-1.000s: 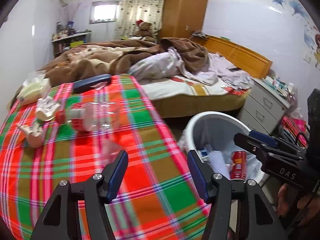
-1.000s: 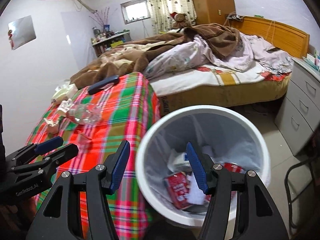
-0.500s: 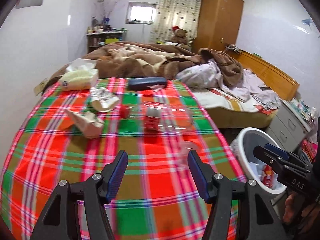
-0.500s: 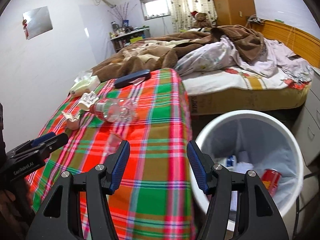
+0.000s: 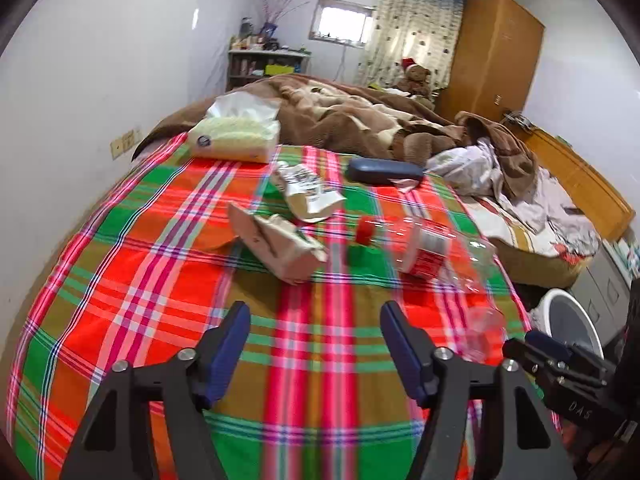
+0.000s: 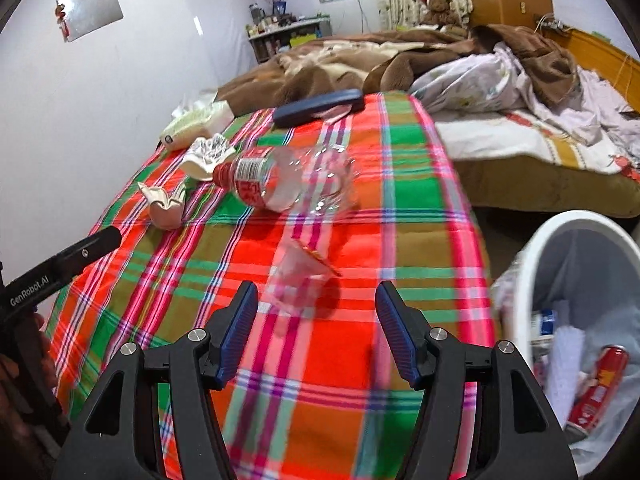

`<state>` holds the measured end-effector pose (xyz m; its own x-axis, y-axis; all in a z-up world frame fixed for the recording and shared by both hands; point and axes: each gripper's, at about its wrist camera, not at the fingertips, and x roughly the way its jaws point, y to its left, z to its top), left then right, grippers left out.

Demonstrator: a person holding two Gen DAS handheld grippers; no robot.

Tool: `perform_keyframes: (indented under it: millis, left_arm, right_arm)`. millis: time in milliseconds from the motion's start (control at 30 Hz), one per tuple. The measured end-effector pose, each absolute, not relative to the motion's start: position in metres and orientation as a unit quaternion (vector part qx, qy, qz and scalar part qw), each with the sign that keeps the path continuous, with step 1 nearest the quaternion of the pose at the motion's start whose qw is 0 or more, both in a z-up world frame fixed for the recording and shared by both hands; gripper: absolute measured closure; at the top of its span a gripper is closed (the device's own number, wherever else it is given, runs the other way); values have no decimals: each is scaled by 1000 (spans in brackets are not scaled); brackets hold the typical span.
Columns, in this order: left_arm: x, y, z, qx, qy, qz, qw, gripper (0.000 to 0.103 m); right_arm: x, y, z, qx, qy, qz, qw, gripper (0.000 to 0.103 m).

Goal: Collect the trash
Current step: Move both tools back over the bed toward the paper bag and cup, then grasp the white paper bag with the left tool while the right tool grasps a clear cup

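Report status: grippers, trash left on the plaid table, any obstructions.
Left gripper just opening, right gripper open; both empty. Clear cup, bottle, two cartons uncollected. Nothing blocking.

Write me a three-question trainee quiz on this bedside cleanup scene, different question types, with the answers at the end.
1. True or false: the clear plastic bottle is standing upright on the plaid cloth.
2. Multiple choice: what lies nearest ahead of the right gripper? A) the tissue pack B) the clear plastic cup C) the dark blue case
3. Fill in: the red can lies inside the white ____.

Key:
1. False; it lies on its side.
2. B.
3. Bin.
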<state>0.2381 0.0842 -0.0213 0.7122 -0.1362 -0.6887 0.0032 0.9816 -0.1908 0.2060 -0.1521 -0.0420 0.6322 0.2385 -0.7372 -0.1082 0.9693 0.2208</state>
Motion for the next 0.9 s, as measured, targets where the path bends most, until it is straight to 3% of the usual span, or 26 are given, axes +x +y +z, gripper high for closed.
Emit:
perform_keyframes:
  millis: [267, 367, 900]
  left_arm:
    - [270, 106, -26, -110, 380, -34, 918, 30]
    - [285, 108, -29, -124, 384, -35, 914, 28]
    - [348, 104, -63, -141, 425, -12, 894, 28]
  right_arm:
    - [223, -138, -54, 80, 436, 90, 892, 41]
    - [227, -135, -56, 79, 438, 86, 891, 53]
    - [237, -124, -55, 61, 426, 102, 897, 55]
